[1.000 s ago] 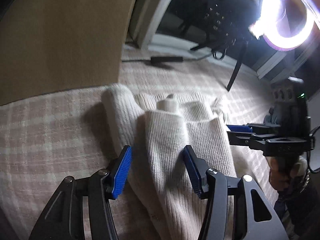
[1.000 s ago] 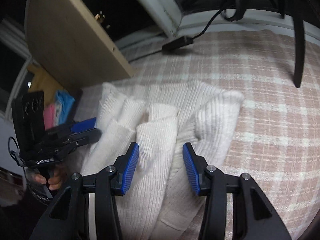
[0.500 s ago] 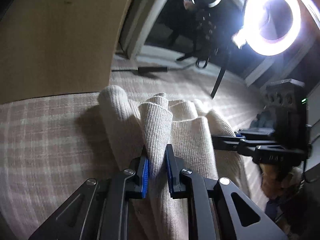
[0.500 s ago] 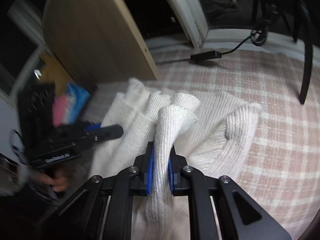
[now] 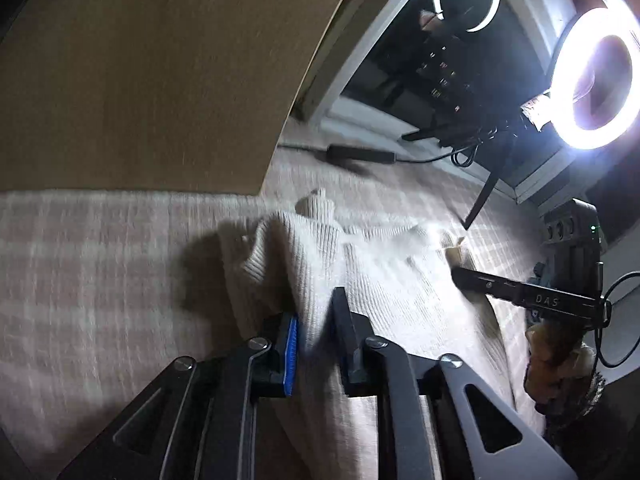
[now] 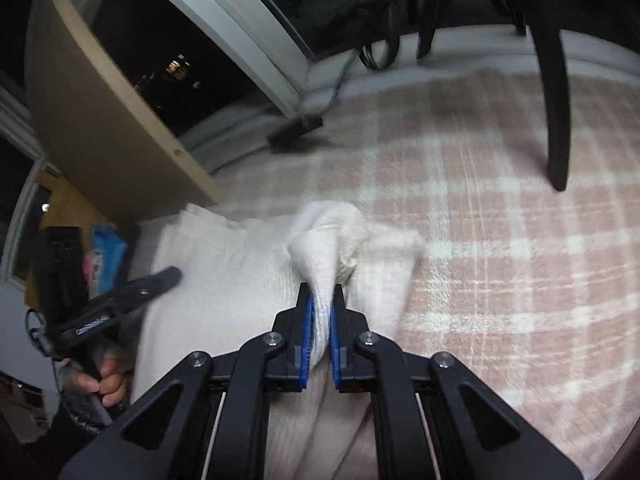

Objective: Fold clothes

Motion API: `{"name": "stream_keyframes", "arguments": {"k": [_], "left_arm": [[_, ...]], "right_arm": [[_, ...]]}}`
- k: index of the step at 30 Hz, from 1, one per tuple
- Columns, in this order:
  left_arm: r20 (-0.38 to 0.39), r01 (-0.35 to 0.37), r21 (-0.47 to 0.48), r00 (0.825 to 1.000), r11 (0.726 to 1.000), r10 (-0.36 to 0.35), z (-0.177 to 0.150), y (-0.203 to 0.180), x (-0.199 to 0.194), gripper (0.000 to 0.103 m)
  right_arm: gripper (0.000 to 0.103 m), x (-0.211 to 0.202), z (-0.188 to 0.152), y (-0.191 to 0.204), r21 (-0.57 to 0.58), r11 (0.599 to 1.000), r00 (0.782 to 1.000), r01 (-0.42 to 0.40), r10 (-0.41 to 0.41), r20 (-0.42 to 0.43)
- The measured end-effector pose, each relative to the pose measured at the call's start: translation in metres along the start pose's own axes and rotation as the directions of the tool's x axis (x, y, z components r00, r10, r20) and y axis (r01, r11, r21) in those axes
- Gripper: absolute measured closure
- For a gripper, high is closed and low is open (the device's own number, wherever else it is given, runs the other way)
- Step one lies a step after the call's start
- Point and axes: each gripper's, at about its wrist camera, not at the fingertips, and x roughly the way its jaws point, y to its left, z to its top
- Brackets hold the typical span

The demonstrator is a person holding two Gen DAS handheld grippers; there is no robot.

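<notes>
A cream ribbed sweater [image 5: 384, 280] lies on a pink plaid blanket [image 5: 100, 272]. My left gripper [image 5: 316, 320] is shut on a raised fold of it, which bunches up ahead of the blue pads. In the right wrist view the same sweater [image 6: 224, 280] spreads to the left, and my right gripper [image 6: 320, 320] is shut on another fold that stands up in a twisted peak. Each gripper shows in the other's view: the right one [image 5: 464, 276] at the sweater's far edge, the left one [image 6: 168, 276] over its left side, held by a hand [image 6: 104, 384].
A tan wooden board [image 5: 140, 72] leans at the back left. A lit ring light [image 5: 596, 80] on a black stand shines at the upper right. A black cable adapter [image 6: 296, 132] lies on the blanket [image 6: 500, 240] near the window frame. A dark stand leg [image 6: 556, 120] rests on the right.
Both grippers, open a second ago, shut on folds of the sweater. They have since lifted and pulled apart, stretching the cloth flatter between them. Both views are motion-blurred.
</notes>
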Motion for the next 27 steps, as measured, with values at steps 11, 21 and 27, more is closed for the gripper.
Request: {"name": "stream_keyframes", "arguments": {"k": [11,21,27], "left_arm": [[0.007,-0.116,0.026,0.993,0.993,0.116,0.010,-0.001,-0.035,0.041],[-0.126,-0.070,0.020,0.989,0.997,0.072,0.034,0.009,0.026,0.037],[-0.111,0.043,-0.004,0.993,0.999,-0.043,0.035,0.008,0.022,0.079]], "right_arm": [[0.035,-0.008,-0.001,0.008,-0.034,0.986,0.987,0.162,-0.161,0.028],[0.033,0.025,0.006,-0.018,-0.009,0.996,0.988,0.093,-0.093,-0.123],[0.080,0.025,0.010,-0.039,0.088,0.994,0.993,-0.064,0.072,-0.091]]}}
